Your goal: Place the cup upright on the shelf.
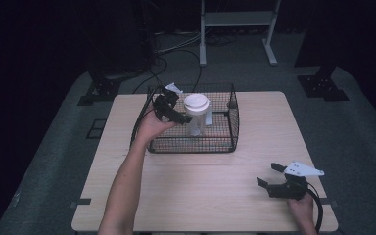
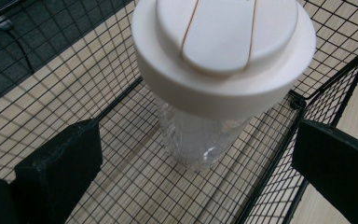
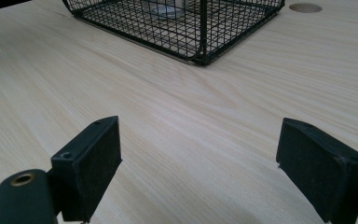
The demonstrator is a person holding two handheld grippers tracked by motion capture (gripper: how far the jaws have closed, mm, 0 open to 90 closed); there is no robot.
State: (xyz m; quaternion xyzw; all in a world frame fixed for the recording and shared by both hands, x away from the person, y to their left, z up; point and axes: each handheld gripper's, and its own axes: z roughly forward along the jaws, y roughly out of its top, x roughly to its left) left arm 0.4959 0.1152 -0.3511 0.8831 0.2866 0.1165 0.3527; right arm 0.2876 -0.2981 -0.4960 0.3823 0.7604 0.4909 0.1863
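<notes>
I'm working over a pale wooden table [image 1: 210, 171] in a dark room with grey floor. A black wire basket [image 1: 232, 122] is sitting upper centre, walling in a clear cup [image 1: 196, 115] with a white lid. My left gripper [image 1: 176, 110] is hovering wide open beside it; my right gripper [image 1: 268, 176] is gaping empty at lower right.

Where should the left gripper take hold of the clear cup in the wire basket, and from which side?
Probably on the clear body of the cup below its wide white lid, coming from above: the basket walls block the sides. The open left gripper already straddles it.
</notes>
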